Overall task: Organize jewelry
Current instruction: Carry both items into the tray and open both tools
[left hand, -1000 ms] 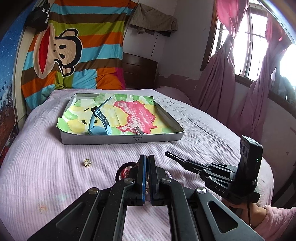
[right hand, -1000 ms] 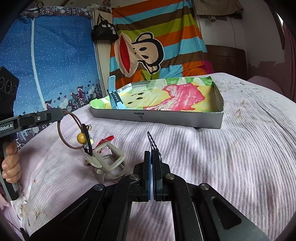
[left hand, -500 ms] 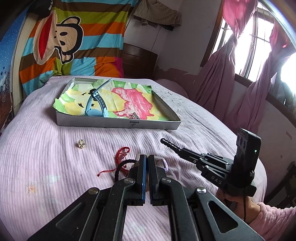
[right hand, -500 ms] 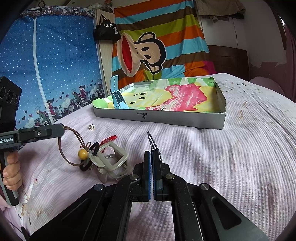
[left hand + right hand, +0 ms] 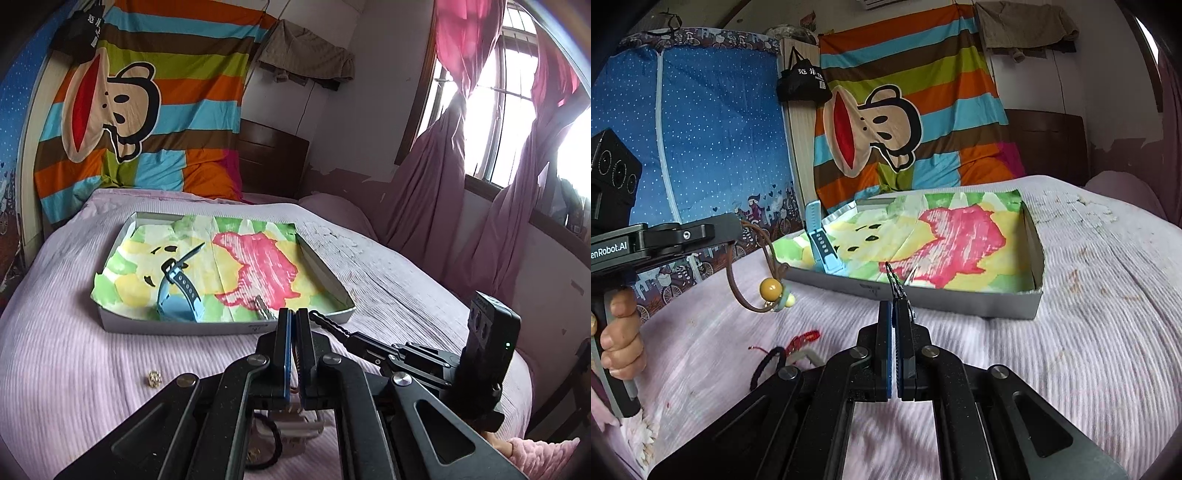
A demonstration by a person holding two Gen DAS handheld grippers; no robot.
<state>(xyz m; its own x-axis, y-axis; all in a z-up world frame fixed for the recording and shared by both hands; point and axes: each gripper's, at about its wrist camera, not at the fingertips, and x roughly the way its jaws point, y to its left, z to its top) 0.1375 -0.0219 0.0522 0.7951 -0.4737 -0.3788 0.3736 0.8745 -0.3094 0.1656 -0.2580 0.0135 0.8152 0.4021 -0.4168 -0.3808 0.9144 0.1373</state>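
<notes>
Brown cord bracelet (image 5: 748, 273), a single loop strung with two beads, one amber and one pale yellow, hangs down from the left gripper (image 5: 737, 230), whose fingers are clamped on its top; a hand (image 5: 618, 336) holds that gripper's grip. It dangles above the bed (image 5: 1089, 332), off the left front corner of the one tray (image 5: 960, 301). One blue watch (image 5: 823, 242) leans at the tray's left edge, strap pointing up. The right gripper (image 5: 894, 314) is pinched on one thin dark chain (image 5: 892, 277), standing upright.

From the left wrist, the left gripper (image 5: 291, 321) reads closed. One small gold ring (image 5: 155, 377) lies on the bed in front of the tray (image 5: 229, 326). The watch (image 5: 179, 291) stands inside, long axis running toward the headboard.
</notes>
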